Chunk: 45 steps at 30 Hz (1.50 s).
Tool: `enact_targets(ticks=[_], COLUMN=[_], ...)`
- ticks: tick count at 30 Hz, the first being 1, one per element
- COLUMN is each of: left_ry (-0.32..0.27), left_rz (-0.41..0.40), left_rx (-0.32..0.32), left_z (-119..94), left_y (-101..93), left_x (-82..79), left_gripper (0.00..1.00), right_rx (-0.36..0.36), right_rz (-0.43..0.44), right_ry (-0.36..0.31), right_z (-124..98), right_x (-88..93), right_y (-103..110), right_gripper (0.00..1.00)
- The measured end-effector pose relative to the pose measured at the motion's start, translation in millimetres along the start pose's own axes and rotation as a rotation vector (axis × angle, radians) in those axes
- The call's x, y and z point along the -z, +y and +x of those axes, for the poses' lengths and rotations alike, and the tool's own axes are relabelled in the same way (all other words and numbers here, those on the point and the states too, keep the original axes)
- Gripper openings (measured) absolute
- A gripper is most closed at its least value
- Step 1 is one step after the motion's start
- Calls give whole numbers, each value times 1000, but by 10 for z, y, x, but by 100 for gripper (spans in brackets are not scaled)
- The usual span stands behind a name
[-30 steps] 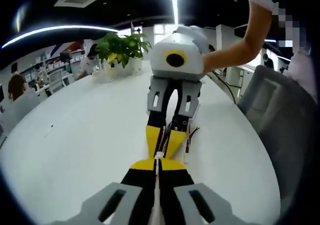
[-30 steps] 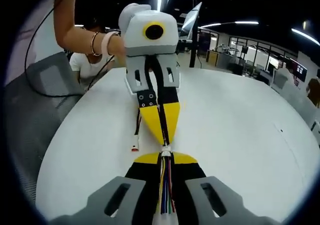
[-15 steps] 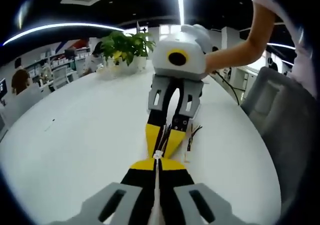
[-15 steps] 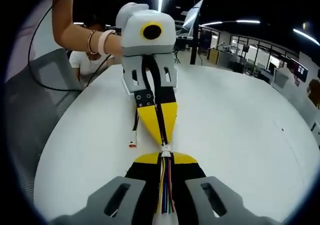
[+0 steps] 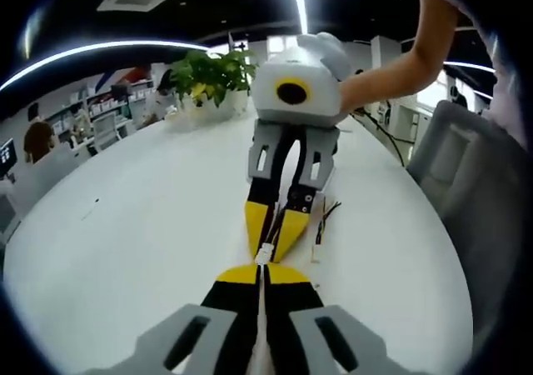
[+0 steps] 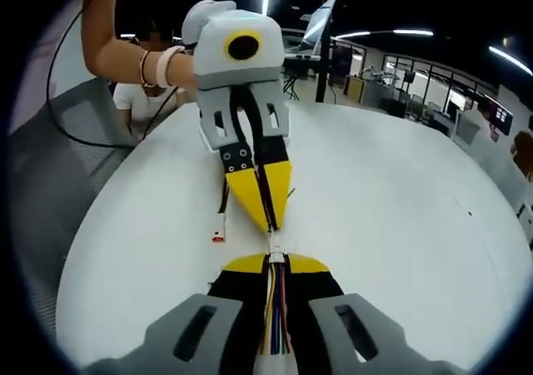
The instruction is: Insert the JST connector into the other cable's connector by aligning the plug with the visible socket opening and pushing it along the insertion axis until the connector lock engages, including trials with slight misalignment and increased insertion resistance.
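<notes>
Left gripper (image 5: 263,268) and right gripper (image 6: 272,261) meet tip to tip above the white table (image 6: 391,200), jaws clamped on each cable; the white connector (image 6: 273,248) sits between. Open tabletop surrounds them.

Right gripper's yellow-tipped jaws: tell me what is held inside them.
Between the right gripper's shut jaws runs a bundle of coloured wires, ending in a small white connector at the tips, meeting the left gripper. The mating faces are hidden, so engagement cannot be judged.
</notes>
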State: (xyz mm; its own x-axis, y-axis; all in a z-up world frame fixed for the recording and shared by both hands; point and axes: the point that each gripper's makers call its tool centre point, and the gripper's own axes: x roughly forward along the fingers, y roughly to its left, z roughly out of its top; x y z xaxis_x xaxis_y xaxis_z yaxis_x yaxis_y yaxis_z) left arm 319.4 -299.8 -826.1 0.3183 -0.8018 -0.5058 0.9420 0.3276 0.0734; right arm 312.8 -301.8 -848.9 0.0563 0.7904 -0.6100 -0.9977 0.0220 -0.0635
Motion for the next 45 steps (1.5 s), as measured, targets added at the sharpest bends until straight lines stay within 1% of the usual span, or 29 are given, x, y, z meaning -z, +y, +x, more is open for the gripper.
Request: enact_targets(ticks=[4,10,12,15,17,19,20,24,26,27,31,34,35,37,41,43,45], left_ry=[5,-11,-15,-14,-11,-4,-3,4,35,48,55,66,69,74,80,78,80], left_rz=[17,15,11,4,7,20,21,13,29,27,43,49,54,64,50,26,25], left_rx=[-12,-23,-20,-3,1,6,7,15,23,24,28,24,22,23,32,42,42], left_z=[-33,-117,-138,-167,-185,-203,-211,-230,-240,-246,-276,-286,-286,-282,-263,-255,-239], left_y=[2,-8,-21,-64,-87,-109,-118,-148,-174,-184,-236,-276,-285,-322,-386,-424,-460], left_x=[-12,-62,-71,-83,-95,-93,-91,-76,-24,-6,-28,-30,-29,-29,-8,-3,3], left_gripper=[0,0,0,0,3,4,4,6,6,6,9,11,12,13,13,13,13], right_rx=[4,-3,4,19,26,41,45,61,71,73,71,65,70,72,66,60,52], right_rz=[-13,20,20,18,12,1,-2,6,1,2,-2,-6,-14,-13,-11,-10,-8], right_ry=[9,11,15,31,42,53,52,16,7,6,1,-10,-12,-16,-19,-15,-12], right_z=[18,54,54,43,33,20,16,-35,-58,-70,-132,-182,-203,-246,-304,-322,-338], right_x=[9,2,3,10,18,26,20,-103,-146,-154,-184,-219,-175,-179,-185,-173,-157], right_y=[-5,-6,-17,-41,-39,-56,-62,-83,-83,-75,2,80,46,80,189,236,288], right_gripper=[4,5,6,11,14,14,15,17,17,17,18,15,15,15,16,17,17])
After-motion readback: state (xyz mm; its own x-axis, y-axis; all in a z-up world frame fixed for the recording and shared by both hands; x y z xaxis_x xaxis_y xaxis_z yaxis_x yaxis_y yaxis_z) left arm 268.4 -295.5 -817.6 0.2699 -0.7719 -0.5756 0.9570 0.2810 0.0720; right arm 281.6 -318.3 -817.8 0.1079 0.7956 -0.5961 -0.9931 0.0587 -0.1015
